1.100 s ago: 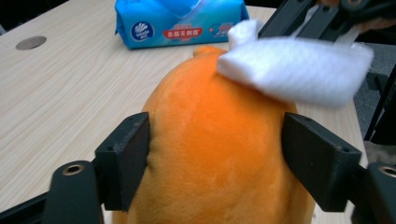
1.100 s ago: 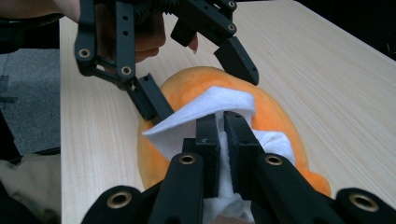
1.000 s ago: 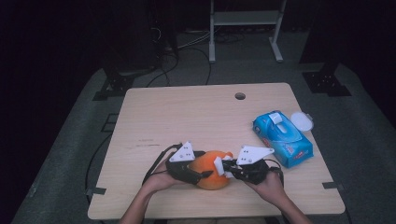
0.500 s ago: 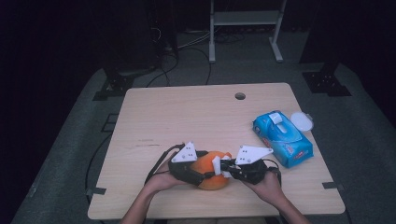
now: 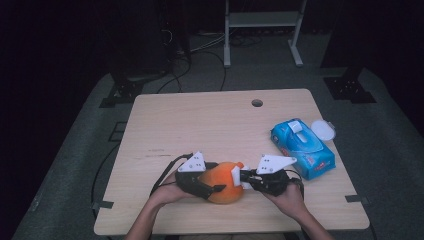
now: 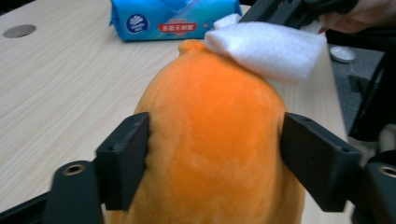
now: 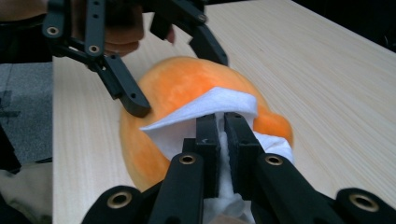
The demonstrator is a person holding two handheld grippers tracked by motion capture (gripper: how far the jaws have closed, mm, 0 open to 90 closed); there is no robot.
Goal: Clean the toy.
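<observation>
At the near edge of the worktop [image 5: 165,125], the person's two hands met over an orange plush toy [image 5: 224,181]. The left gripper [image 5: 207,186] was clenched on the orange plush toy, its two black jaws pressing the soft body from either side; in the left gripper view the toy bulged up between those jaws and its small nub pointed away from the camera. The toy rested on the wood, just in from the front edge and a little left of the middle.

The right gripper [image 5: 240,177] came in from the other side and was clamped on a folded white wipe [image 7: 205,112]. In the right gripper view its jaws stood almost together with the white wipe pinched between them, and the free part of the wipe lay draped against the top of the orange plush toy. In the left gripper view the same wipe [image 6: 266,49] touched the toy's far upper end, beside the nub. The two grippers faced each other with only the toy between them.

Farther back and to the right, well apart from the toy, lay a blue pack of wet wipes [image 5: 302,148], its flap open, with a round white lid [image 5: 323,131] just beyond it near the worktop's right edge. A round cable hole [image 5: 257,103] showed near the far edge.
</observation>
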